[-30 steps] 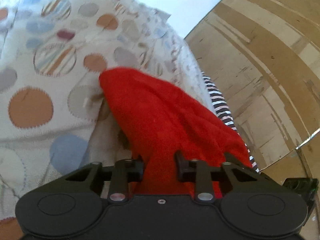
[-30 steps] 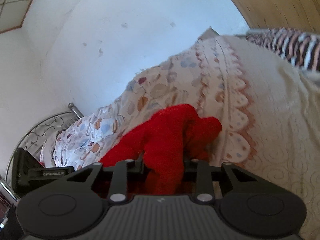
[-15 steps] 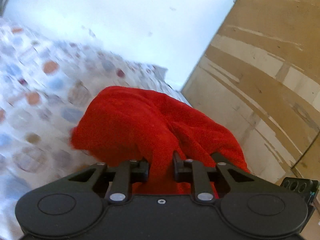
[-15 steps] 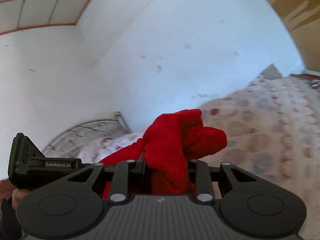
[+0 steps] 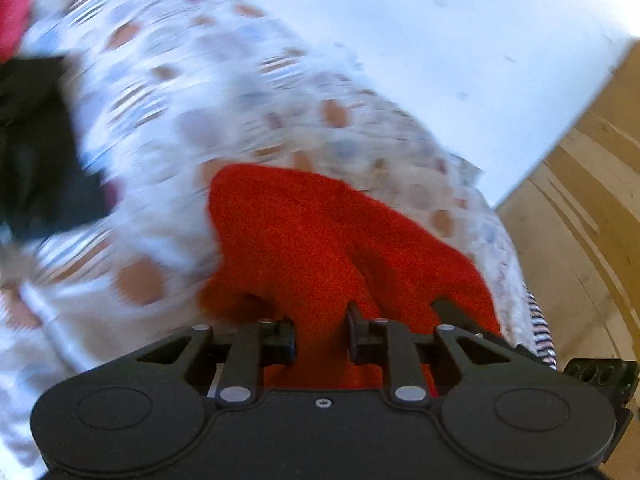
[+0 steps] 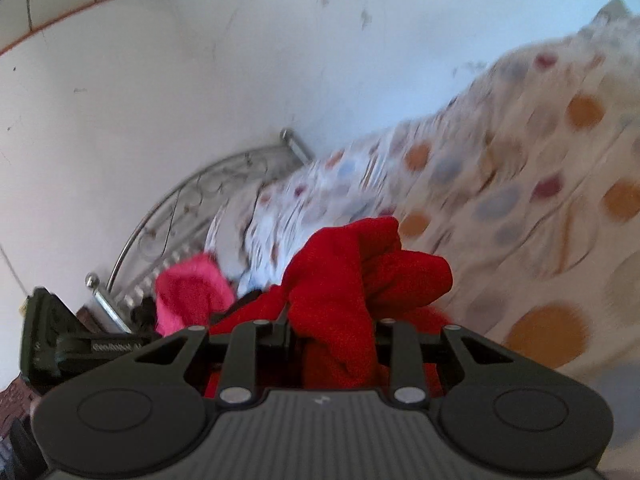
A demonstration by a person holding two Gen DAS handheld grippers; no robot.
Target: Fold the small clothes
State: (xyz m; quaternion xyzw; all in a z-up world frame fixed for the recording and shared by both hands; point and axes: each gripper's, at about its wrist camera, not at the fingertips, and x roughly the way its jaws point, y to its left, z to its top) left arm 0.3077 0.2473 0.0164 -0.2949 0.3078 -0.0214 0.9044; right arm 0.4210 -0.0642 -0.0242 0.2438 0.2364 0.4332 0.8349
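Above the bed [image 5: 168,128], the left gripper [image 5: 322,330] and right gripper [image 6: 332,334] each clamp the red garment [image 5: 320,240]; the left's jaws are opening slightly, cloth between them. It looks soft, light, floppy; hold edges or corners.

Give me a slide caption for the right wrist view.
Right gripper clamps bunched red cloth above the dotted bedspread.

Both views have swung across the bed. The spotted bedspread [image 5: 208,92] now fills the left wrist view, blurred. A pink cloth [image 6: 192,292] has come into the right wrist view beside the metal headboard [image 6: 188,196]. The left tongs [image 5: 322,336] are opening slightly around the red garment [image 5: 320,240].
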